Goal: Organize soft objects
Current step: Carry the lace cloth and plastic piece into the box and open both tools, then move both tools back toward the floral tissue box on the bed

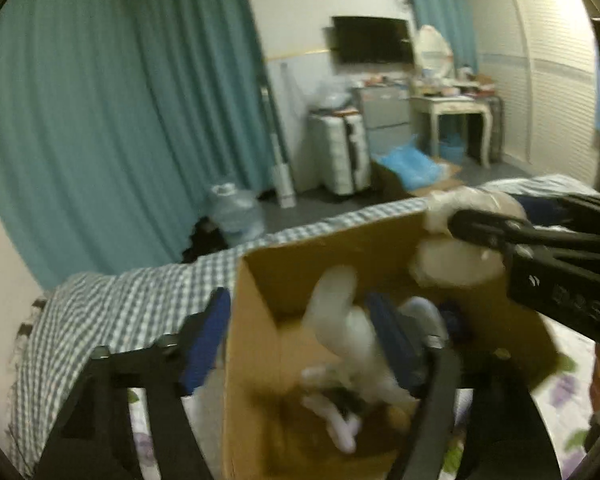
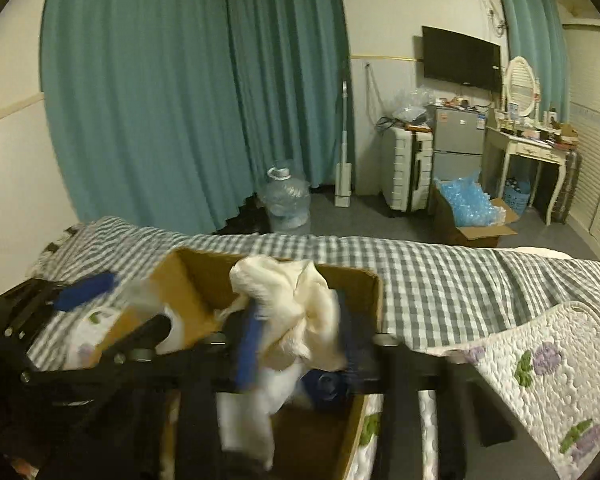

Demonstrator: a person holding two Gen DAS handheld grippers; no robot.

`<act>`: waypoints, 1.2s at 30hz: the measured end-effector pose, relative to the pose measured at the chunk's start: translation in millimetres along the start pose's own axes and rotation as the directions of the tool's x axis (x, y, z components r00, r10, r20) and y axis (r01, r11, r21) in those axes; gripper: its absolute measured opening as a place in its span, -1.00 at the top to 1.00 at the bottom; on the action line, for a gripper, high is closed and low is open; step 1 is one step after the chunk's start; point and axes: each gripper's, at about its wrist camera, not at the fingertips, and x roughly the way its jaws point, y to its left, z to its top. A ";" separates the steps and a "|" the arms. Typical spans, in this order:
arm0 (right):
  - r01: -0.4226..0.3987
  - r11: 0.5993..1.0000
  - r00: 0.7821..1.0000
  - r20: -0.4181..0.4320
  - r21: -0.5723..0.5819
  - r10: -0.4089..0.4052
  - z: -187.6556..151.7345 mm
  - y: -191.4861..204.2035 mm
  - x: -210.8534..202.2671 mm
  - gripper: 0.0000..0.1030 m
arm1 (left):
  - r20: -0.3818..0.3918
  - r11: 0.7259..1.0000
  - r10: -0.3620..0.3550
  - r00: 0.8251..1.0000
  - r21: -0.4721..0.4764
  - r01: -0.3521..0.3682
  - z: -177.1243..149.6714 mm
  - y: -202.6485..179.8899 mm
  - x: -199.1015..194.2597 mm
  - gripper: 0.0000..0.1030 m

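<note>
Two grippers are seen at the open cardboard box (image 1: 260,344) on the bed (image 2: 440,280). The left gripper (image 1: 300,340) straddles the box's near-left wall, jaws parted, white soft items (image 1: 340,320) lying loose inside. The right gripper (image 2: 296,336) hangs over the box interior, jaws spread around a cream cloth (image 2: 296,296); whether it is pinched cannot be told. Beyond the box's far rim, checked blanket (image 2: 460,280) is spread.

Teal curtains (image 2: 196,92) hang behind a gingham-covered bed (image 2: 440,280), with a water jug (image 2: 286,200), white suitcase (image 2: 406,168), wall television (image 2: 462,58) and dressing table (image 2: 536,152) beyond.
</note>
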 end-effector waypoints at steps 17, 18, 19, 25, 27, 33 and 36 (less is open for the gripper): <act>0.066 0.998 0.992 0.106 0.024 -0.068 13.3 0.9 -76.5 -0.88 | 0.090 0.996 0.004 0.996 -0.091 0.005 25.5 33.3 -106.4 -0.45; 0.066 0.998 0.991 0.117 0.013 -0.067 16.4 4.4 -89.9 -0.93 | 0.110 0.995 0.003 0.994 -0.099 0.008 28.5 36.6 -120.6 -0.49; 0.064 0.998 0.990 0.130 -0.001 -0.064 20.3 10.2 -106.8 -0.96 | 0.139 0.994 0.008 0.990 -0.105 0.007 31.6 40.7 -141.6 -0.65; 0.042 0.996 0.986 0.161 -0.082 -0.028 29.9 45.1 -195.7 -0.98 | 0.253 0.992 0.057 0.966 -0.122 -0.026 38.5 61.0 -240.3 -0.75; 0.041 0.995 0.985 0.172 -0.096 -0.024 28.7 55.0 -219.5 -0.98 | 0.256 0.991 0.052 0.965 -0.131 -0.019 36.8 68.4 -258.0 -0.75; 0.010 0.990 0.983 0.180 -0.142 0.016 6.6 86.0 -265.7 -0.98 | 0.193 0.987 0.074 0.978 -0.154 -0.044 6.6 82.1 -270.4 -0.75; -0.022 0.987 0.985 0.164 -0.160 0.048 -13.5 99.1 -266.1 -0.98 | 0.110 0.983 0.071 0.991 -0.174 -0.052 -25.4 92.7 -254.5 -0.75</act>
